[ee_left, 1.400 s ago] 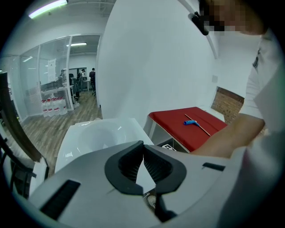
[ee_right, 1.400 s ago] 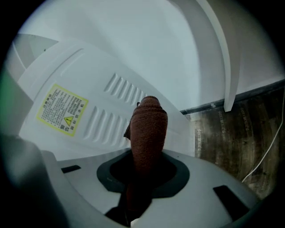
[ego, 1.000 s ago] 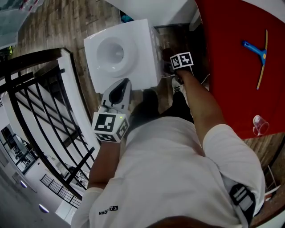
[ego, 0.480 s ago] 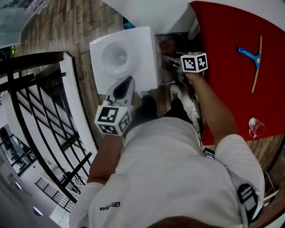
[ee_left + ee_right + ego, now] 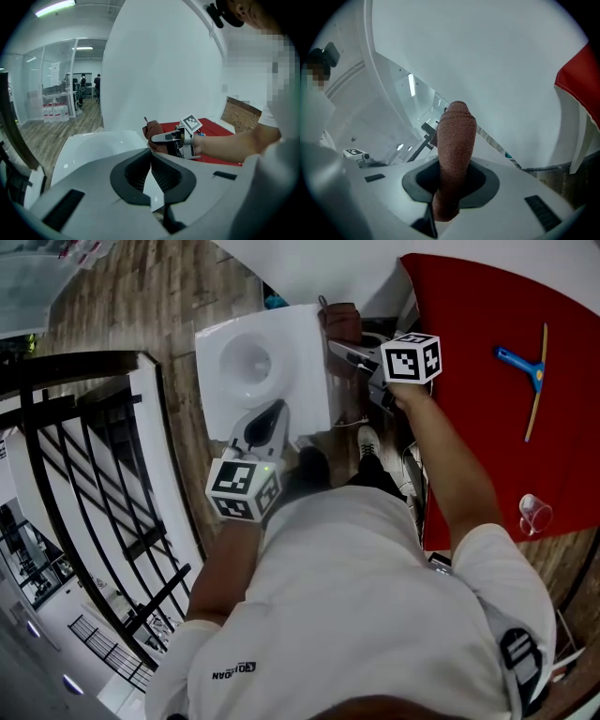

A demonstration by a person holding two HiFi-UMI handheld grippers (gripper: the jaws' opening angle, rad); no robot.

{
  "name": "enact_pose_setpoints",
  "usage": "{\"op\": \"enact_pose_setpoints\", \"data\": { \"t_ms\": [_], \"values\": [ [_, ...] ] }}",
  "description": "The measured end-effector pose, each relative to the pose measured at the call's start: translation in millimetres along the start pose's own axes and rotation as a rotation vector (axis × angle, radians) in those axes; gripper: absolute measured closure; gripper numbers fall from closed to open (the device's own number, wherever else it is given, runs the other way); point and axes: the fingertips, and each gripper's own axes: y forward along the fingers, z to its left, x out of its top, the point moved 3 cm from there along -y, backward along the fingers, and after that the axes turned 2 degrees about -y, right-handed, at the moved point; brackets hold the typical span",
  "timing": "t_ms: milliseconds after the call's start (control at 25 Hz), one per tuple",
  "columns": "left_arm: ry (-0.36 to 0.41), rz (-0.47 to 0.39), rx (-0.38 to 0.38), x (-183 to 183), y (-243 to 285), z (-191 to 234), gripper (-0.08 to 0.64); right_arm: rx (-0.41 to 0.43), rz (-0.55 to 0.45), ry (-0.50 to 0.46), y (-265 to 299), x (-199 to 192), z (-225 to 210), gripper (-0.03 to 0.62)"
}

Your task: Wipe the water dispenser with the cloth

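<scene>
The white water dispenser (image 5: 300,357) stands below me, its top with a round hollow (image 5: 246,362). My right gripper (image 5: 337,346) reaches in from the right, shut on a brown cloth (image 5: 342,322) at the top's far right corner. In the right gripper view the cloth (image 5: 456,150) stands up between the jaws. My left gripper (image 5: 273,410) hovers over the dispenser's near edge, its jaws closed on nothing. The left gripper view shows the dispenser top (image 5: 89,145), the cloth (image 5: 153,131) and the right gripper (image 5: 154,138) beyond my left gripper (image 5: 151,158).
A red table (image 5: 478,409) lies to the right, with a blue squeegee (image 5: 531,371) and a glass (image 5: 532,514) on it. A black railing (image 5: 89,442) runs along the left. My shoes (image 5: 367,440) stand just in front of the dispenser, with cables beside it.
The right gripper has risen from beside the dispenser to its top right corner, bringing the cloth into view. The left gripper has stayed over the near edge.
</scene>
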Motion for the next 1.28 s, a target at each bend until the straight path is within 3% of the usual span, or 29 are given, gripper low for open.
{"op": "enact_pose_setpoints", "data": {
  "t_ms": [280,880,1280],
  "values": [
    [-0.001,-0.008,0.02,1,1,3,0.56,-0.031,0.037,0.05,19,-12,-36,0.508],
    [-0.034,-0.005,0.092,8,-5,19,0.56,-0.143,0.207,0.141,48,-88,-148,0.508],
    [-0.085,-0.008,0.143,-1,-10,34,0.56,-0.308,0.296,0.183,63,-139,-205,0.508]
  ]
}}
